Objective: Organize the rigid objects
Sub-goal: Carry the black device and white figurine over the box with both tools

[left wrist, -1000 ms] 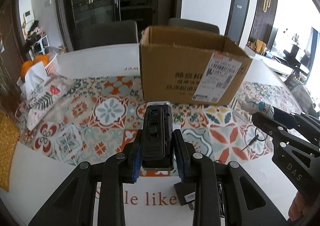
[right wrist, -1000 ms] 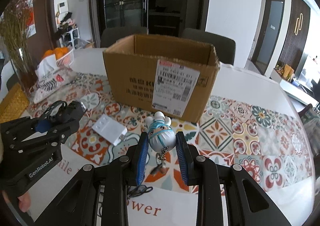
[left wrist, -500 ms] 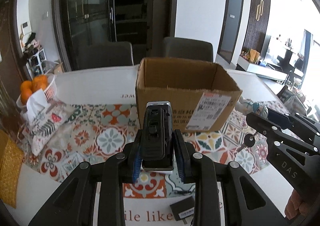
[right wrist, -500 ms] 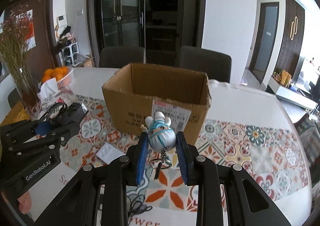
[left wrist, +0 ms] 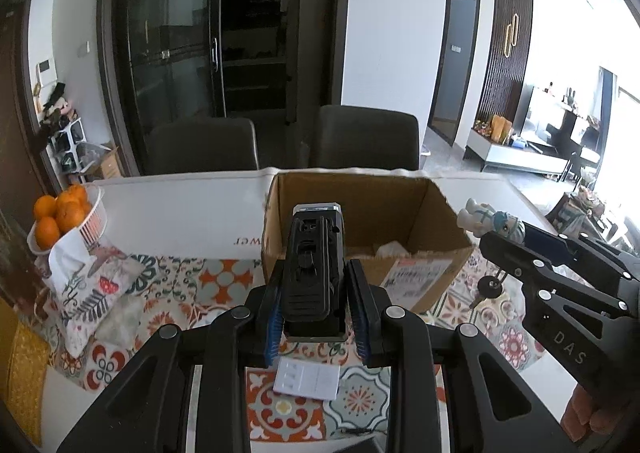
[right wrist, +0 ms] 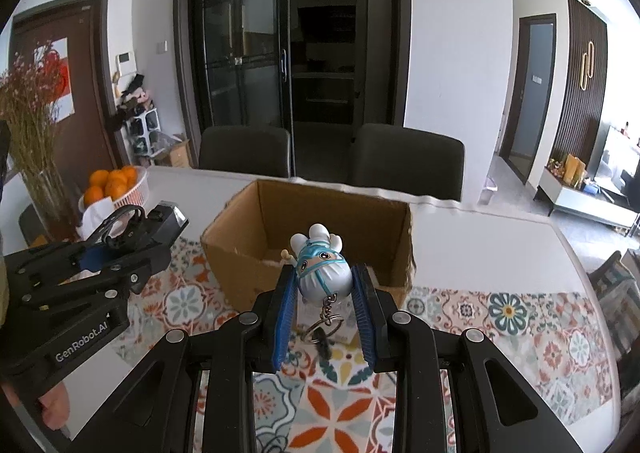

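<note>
My left tongs (left wrist: 316, 317) grip black device (left wrist: 314, 265), right tongs (right wrist: 325, 317) grip figurine keychain (right wrist: 322, 273); both raised w/ box (right wrist: 312, 249) ahead for dropping.

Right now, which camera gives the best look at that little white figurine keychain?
The right wrist view: the figurine keychain sits centre frame, face-on, clamped in the right gripper, ring dangling below. The left wrist view shows it only small and side-on at the right edge, beside the cardboard box.
</note>
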